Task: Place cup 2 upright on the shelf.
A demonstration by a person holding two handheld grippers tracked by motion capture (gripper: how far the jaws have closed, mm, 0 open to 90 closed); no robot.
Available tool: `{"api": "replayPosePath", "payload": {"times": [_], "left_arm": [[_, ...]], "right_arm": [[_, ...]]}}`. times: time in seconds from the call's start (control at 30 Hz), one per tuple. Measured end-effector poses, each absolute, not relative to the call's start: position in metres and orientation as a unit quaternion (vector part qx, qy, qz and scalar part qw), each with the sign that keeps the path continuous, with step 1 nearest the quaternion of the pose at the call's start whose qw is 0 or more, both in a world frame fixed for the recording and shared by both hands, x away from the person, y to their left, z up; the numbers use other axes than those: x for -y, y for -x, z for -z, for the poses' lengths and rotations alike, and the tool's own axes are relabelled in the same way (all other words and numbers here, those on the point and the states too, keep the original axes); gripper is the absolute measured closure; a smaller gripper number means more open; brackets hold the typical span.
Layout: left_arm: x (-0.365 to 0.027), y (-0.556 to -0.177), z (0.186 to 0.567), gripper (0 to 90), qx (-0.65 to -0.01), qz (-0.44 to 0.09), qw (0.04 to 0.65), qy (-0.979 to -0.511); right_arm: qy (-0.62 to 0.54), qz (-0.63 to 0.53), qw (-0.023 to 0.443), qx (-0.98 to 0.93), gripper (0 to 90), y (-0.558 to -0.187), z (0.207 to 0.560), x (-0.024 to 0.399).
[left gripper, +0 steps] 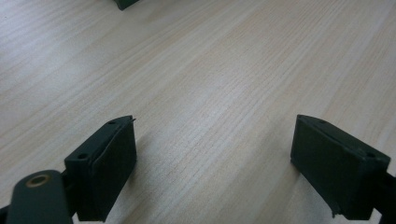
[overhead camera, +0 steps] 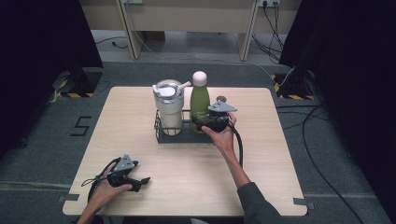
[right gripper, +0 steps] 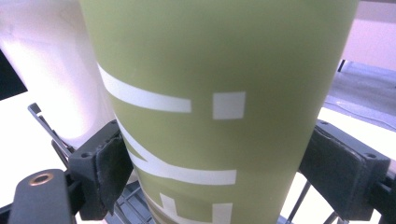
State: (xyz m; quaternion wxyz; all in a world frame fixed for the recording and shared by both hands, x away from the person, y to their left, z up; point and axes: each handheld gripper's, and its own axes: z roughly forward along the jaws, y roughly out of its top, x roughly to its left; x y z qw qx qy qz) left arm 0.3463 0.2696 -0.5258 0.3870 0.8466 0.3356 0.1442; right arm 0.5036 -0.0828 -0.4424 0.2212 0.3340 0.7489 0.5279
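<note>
A green bottle (overhead camera: pixel 200 100) with a pale pink cap stands upright in a dark wire rack (overhead camera: pixel 161 133) at the table's middle back, next to a white tumbler (overhead camera: pixel 168 109) with a clear lid and a straw. My right gripper (overhead camera: pixel 201 122) reaches in from the right at the bottle's lower body. In the right gripper view the green bottle (right gripper: pixel 210 93) fills the gap of my right gripper (right gripper: pixel 215 163). The jaws stand wide apart, one on each side, right at its walls. My left gripper (overhead camera: pixel 142 182) rests open near the front left edge, over bare wood (left gripper: pixel 214 158).
The white tumbler (right gripper: pixel 51 70) and a rack wire (right gripper: pixel 44 121) sit just left of the bottle. A small round grey thing (overhead camera: pixel 221 99) lies on the table behind the right gripper. The wooden table (overhead camera: pixel 261 158) has bare room in front and to the right.
</note>
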Motion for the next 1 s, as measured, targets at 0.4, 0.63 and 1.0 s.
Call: {"api": "replayPosePath", "payload": {"times": [0.4, 0.63, 1.0], "left_arm": [[-0.27, -0.346, 0.526, 13.5, -0.336, -0.144, 0.387, -0.846], [-0.27, -0.346, 0.526, 13.5, -0.336, -0.144, 0.387, -0.846], [-0.27, -0.346, 0.526, 13.5, -0.336, -0.144, 0.387, -0.847]], "right_arm": [[-0.332, -0.53, 0.227, -0.747, 15.0, -0.499, 0.436, 0.086], [-0.332, -0.53, 0.229, -0.746, 14.9, -0.496, 0.432, 0.089], [-0.33, -0.536, 0.232, -0.741, 15.0, -0.488, 0.427, 0.095]]}}
